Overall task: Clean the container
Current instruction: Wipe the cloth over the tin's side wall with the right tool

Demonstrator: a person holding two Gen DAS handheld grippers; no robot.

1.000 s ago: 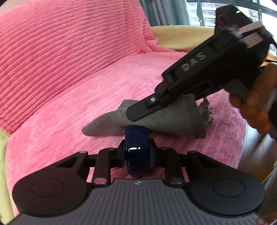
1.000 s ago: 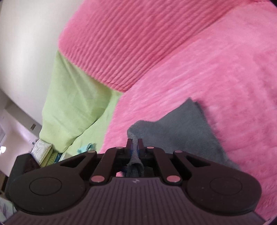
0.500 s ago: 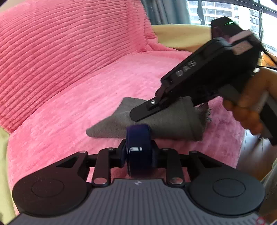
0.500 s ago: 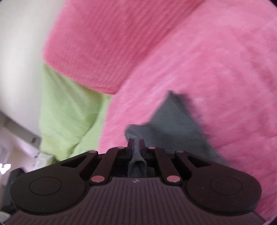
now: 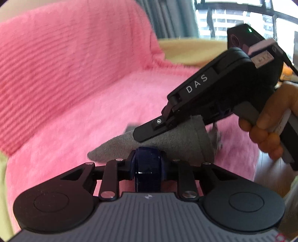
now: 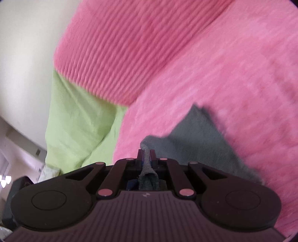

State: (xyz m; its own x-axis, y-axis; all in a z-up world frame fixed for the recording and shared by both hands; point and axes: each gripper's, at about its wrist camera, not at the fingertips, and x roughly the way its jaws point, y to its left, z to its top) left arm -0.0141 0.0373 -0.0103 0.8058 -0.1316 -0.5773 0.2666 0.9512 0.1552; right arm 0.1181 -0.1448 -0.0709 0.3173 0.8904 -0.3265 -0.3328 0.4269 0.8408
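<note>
This is a home, most likely a living room. A sofa [image 5: 182, 55] in pale yellow-green upholstery is draped with a ribbed pink plush blanket [image 5: 65, 74]. Grey curtains [image 5: 167, 16] hang beside a large window [image 5: 232, 14] showing high-rise apartment blocks, which suggests an upper-floor flat. Wood flooring [image 5: 264, 167] appears, somewhat blurred, at the sofa's edge.

Bright window daylight, motion-blurred fisheye edges
</note>
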